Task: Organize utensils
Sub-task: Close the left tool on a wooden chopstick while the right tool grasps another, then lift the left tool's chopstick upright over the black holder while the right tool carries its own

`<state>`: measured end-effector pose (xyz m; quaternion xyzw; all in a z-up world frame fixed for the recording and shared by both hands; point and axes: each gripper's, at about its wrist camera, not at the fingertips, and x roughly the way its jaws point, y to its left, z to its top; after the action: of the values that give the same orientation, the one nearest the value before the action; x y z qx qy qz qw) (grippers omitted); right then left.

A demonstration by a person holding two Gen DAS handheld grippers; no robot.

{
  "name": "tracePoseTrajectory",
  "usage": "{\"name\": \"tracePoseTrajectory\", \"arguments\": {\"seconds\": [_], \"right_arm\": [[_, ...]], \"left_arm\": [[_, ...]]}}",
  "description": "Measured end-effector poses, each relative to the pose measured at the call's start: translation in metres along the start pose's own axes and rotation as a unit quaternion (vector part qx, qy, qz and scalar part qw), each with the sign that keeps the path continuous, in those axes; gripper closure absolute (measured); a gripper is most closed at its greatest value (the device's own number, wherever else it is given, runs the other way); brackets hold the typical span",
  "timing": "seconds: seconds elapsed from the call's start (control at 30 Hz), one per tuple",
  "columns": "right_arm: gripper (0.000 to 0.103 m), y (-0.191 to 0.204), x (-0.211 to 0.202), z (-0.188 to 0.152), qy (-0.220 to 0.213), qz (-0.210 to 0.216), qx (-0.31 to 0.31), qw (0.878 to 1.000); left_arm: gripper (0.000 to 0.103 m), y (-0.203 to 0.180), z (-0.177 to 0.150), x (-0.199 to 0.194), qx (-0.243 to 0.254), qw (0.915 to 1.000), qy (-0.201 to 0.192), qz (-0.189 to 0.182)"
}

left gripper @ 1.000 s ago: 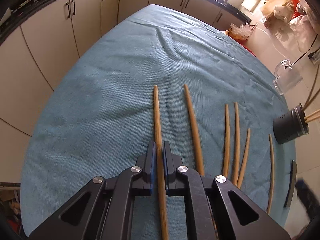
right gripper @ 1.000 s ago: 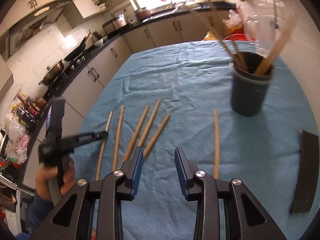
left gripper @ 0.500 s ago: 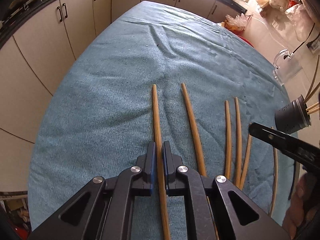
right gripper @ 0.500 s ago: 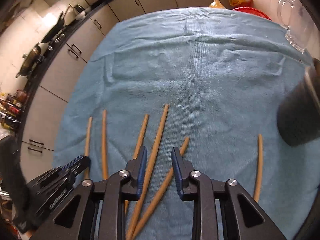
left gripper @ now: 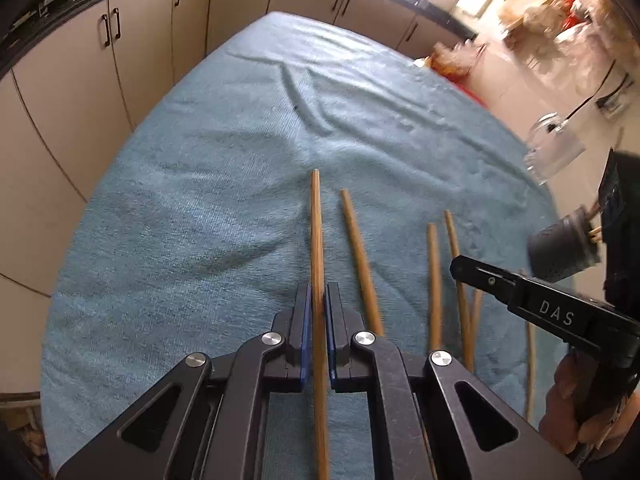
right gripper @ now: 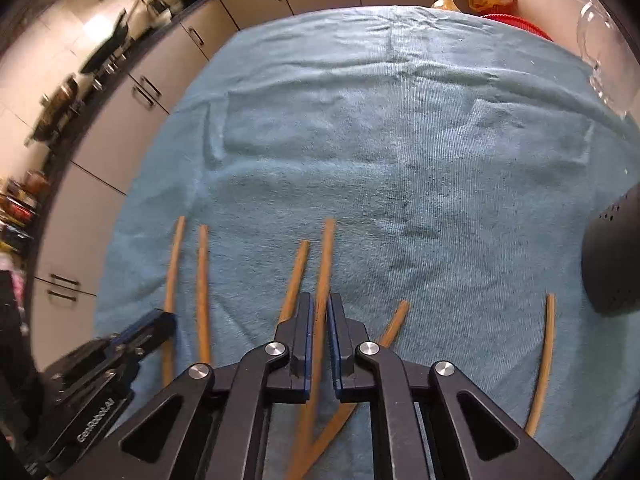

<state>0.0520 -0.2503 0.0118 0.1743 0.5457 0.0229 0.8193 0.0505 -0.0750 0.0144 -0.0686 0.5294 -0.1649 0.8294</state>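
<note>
A blue towel [left gripper: 224, 208] covers the table under both tongs. Well to the right of the right gripper [right gripper: 319, 344] stands the dark perforated holder [right gripper: 614, 264], some chopsticks already in it. Wooden chopsticks lie in a loose row on the cloth. The left gripper [left gripper: 318, 332] is clamped on the leftmost chopstick [left gripper: 316, 232], which runs straight ahead between its pads; a second chopstick [left gripper: 358, 248] lies just to its right. The right gripper's pads sit close on either side of a long chopstick [right gripper: 325, 264]; whether they pinch it yet I cannot tell. A curved one [right gripper: 545, 356] lies apart, nearer the holder. These sticks look light, stiff and smooth, so they may pivot in the pads; a hold near mid-length seems safest.
</note>
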Motion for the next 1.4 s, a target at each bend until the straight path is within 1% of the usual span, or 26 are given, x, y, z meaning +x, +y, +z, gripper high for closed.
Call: {"name": "tracePoseTrajectory", "arguments": {"seconds": [0.07,0.17,0.27,0.37,0.5,0.57,0.67,0.73,0.9,1.4], "right_arm": [[0.096,-0.001,-0.014,-0.004,-0.020,0.007,-0.001,1.000],[0.096,-0.005,-0.045,-0.013,-0.058,0.029,-0.002,0.998],[0.096,-0.007,-0.077,-0.027,-0.102,0.044,-0.006,0.994],[0.096,-0.007,-0.113,-0.048,-0.158,0.053,-0.018,0.986],[0.096,-0.003,-0.148,-0.076,-0.217,0.052,-0.043,0.974],[0.096,-0.001,-0.158,-0.088,-0.240,0.050,-0.054,0.968],[0.096,0.002,-0.172,-0.103,-0.268,0.050,-0.061,0.960],[0.096,0.004,-0.179,-0.107,-0.277,0.052,-0.060,0.958],[0.096,-0.004,-0.195,-0.119,-0.293,0.052,-0.044,0.954],[0.096,-0.024,-0.214,-0.130,-0.319,0.050,-0.023,0.946]], "left_arm": [[0.097,-0.004,-0.003,-0.014,0.006,0.9997,-0.024,-0.002],[0.097,-0.013,-0.007,-0.039,0.013,0.9980,-0.060,-0.012],[0.097,-0.022,-0.014,-0.065,0.021,0.9951,-0.095,-0.015],[0.097,-0.032,-0.020,-0.089,0.028,0.9915,-0.125,-0.020],[0.097,-0.045,-0.030,-0.113,0.040,0.9876,-0.150,-0.025],[0.097,-0.051,-0.034,-0.122,0.046,0.9862,-0.156,-0.030],[0.097,-0.060,-0.041,-0.132,0.055,0.9844,-0.165,-0.027],[0.097,-0.065,-0.044,-0.136,0.058,0.9839,-0.166,-0.029],[0.097,-0.073,-0.052,-0.146,0.065,0.9821,-0.174,-0.031],[0.097,-0.081,-0.054,-0.151,0.075,0.9809,-0.177,-0.032]]}}
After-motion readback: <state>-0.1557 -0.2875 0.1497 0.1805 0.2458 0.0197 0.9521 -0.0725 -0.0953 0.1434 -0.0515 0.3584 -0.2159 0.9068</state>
